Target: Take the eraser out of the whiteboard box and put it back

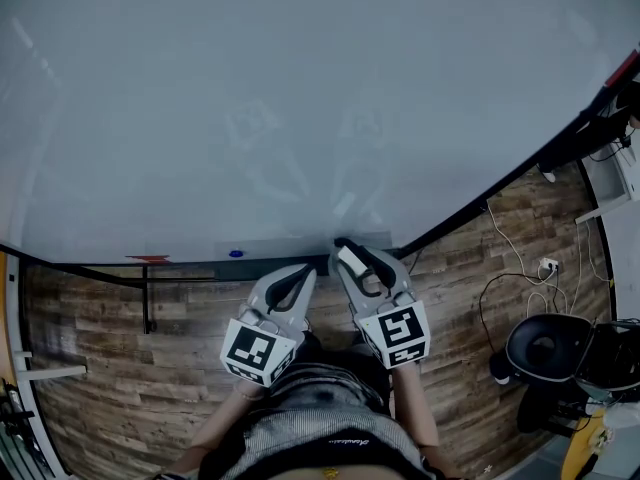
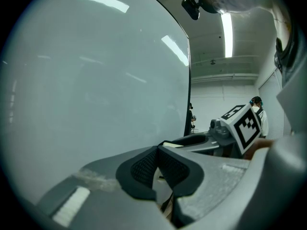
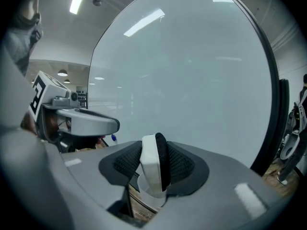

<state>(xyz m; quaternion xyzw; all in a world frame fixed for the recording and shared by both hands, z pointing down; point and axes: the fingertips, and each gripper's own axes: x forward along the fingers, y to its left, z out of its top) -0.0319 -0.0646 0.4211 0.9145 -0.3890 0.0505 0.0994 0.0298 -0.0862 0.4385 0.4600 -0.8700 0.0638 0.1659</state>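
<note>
A: Start closest to you. Your right tongs (image 1: 347,255) are clamped on the eraser (image 3: 149,169). It stands on edge between the pads, with its white back against one and its dark felt against the other.

B: Agreed. Your left tongs (image 2: 157,152) sit just to the left of the right pair. Their pads are drawn together at the tips with nothing between them, so they take no part in the hold.

A: So how far along are you? The eraser is clear of the whiteboard box (image 1: 280,249), the grey tray along the foot of the board. The tray lies just beyond and below the tips of your right tongs. I'd judge the taking-out half done.

B: Then the putting-back half is all that's left. You have to lower the eraser into the box, let the pads part, and draw the right tongs away empty.

A: Mind what's already down there. Past the tips of your left tongs and a little to their left, a small blue thing (image 1: 235,253) lies at the tray's end. Further left again there's a red one (image 1: 148,259). Both are too small for me to name.

B: The stretch of tray straight ahead of your right tongs looks bare, so that seems the easy spot. Beyond it all, the whiteboard (image 1: 300,98) fills the view ahead of both tongs. It looks blank, and the eraser seems to be apart from it.
</note>
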